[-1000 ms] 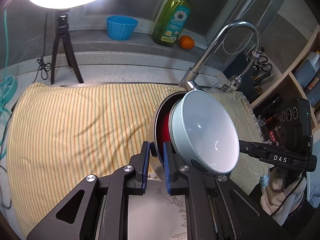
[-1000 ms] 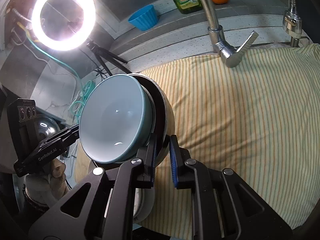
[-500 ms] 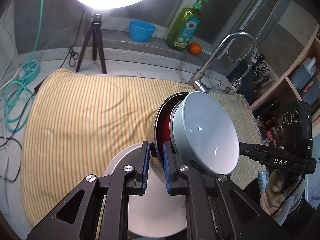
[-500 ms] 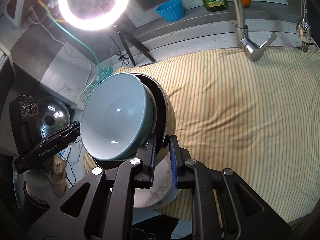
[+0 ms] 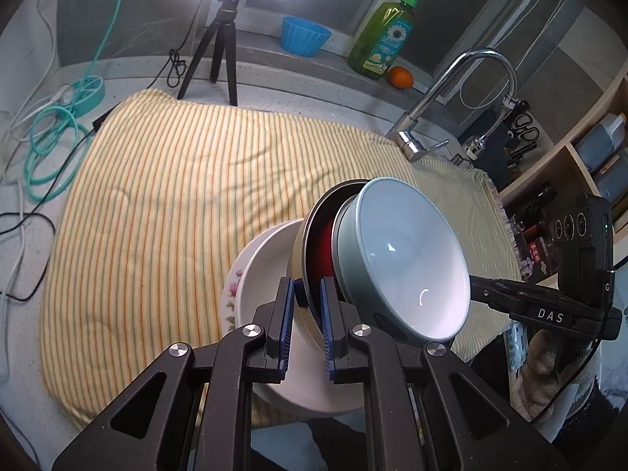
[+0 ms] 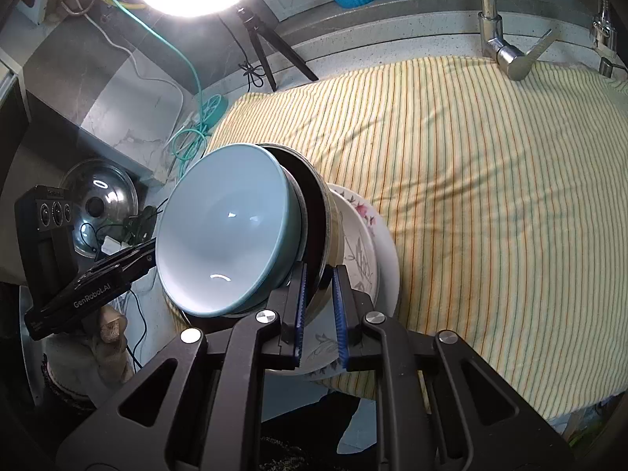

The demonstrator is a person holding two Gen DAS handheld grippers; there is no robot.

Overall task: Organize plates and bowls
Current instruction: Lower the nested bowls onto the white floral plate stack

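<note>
A light blue bowl [image 5: 404, 259] sits nested in a larger bowl with a dark rim and red inside [image 5: 320, 243], tilted and held in the air from both sides. My left gripper [image 5: 307, 306] is shut on the outer bowl's near rim. My right gripper [image 6: 318, 302] is shut on the opposite rim of the same outer bowl [image 6: 314, 204], with the blue bowl [image 6: 223, 231] facing its camera. Just below and behind the bowls, white flowered plates [image 6: 365, 243] lie stacked on the striped cloth [image 5: 176, 196] near its front edge.
A chrome faucet [image 5: 431, 117] rises at the cloth's far right. On the ledge behind stand a blue cup [image 5: 304, 35], a green soap bottle [image 5: 382, 39] and an orange [image 5: 400, 77]. A ring light's tripod [image 5: 223, 39] and teal cables [image 5: 47, 133] are at left; a pot lid [image 6: 100, 204] lies beside the counter.
Both grippers have carried the nested bowls together across the cloth toward its front edge. The white flowered plates have come into fuller view under the bowls. Both grips are unchanged.
</note>
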